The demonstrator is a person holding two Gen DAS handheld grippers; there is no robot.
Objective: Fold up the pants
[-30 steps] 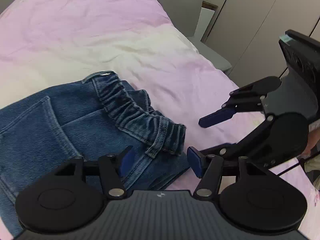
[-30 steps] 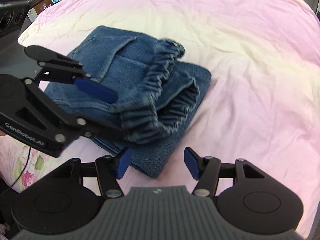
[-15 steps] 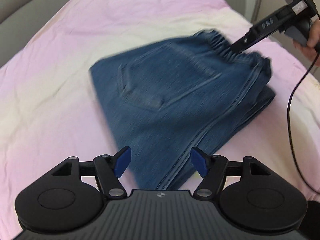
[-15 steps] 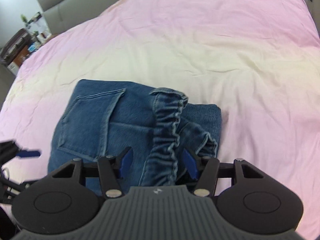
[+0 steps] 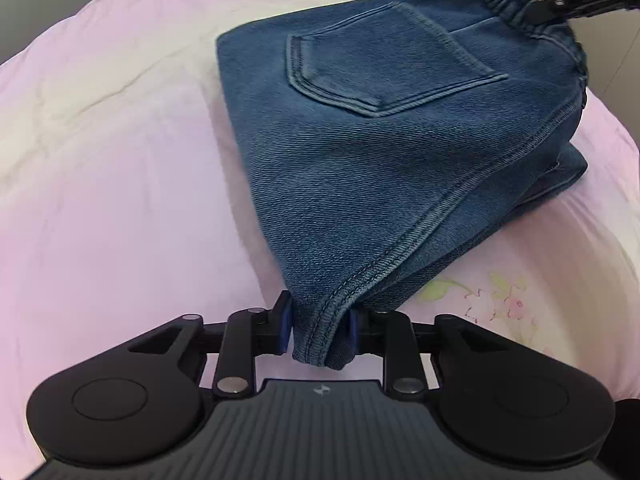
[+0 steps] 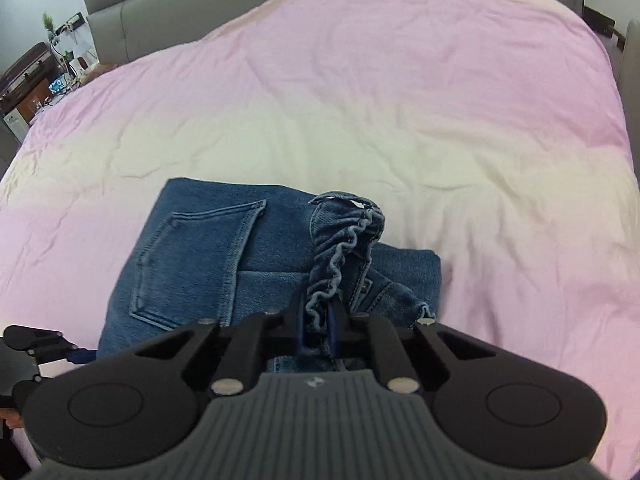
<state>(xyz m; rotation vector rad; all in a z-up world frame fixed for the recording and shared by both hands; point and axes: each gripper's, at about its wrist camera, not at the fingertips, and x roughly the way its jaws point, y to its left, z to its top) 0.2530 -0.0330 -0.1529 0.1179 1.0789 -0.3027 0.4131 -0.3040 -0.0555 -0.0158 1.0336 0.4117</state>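
Blue denim pants (image 5: 384, 152) lie folded in a stack on the pink bedsheet, back pocket (image 5: 380, 68) facing up. My left gripper (image 5: 318, 334) is shut on the near folded corner of the top layer. My right gripper (image 6: 318, 322) is shut on the gathered elastic waistband (image 6: 340, 248), which stands up in a ruffle. The pants also show in the right wrist view (image 6: 224, 256). The right gripper's tip shows in the left wrist view (image 5: 560, 0) at the waistband, and the left gripper shows in the right wrist view (image 6: 76, 354) at the pants' near left corner.
The pink and cream bedsheet (image 6: 380, 92) covers a wide bed. A grey headboard (image 6: 132, 20) runs along the far side. A cluttered side table (image 6: 36, 80) stands at the far left. A floral patch of sheet (image 5: 492, 296) lies near the bed edge.
Both grippers were open and have closed on the pants: the left on the near folded corner, the right on the waistband. The left gripper swung around to the opposite end of the stack.
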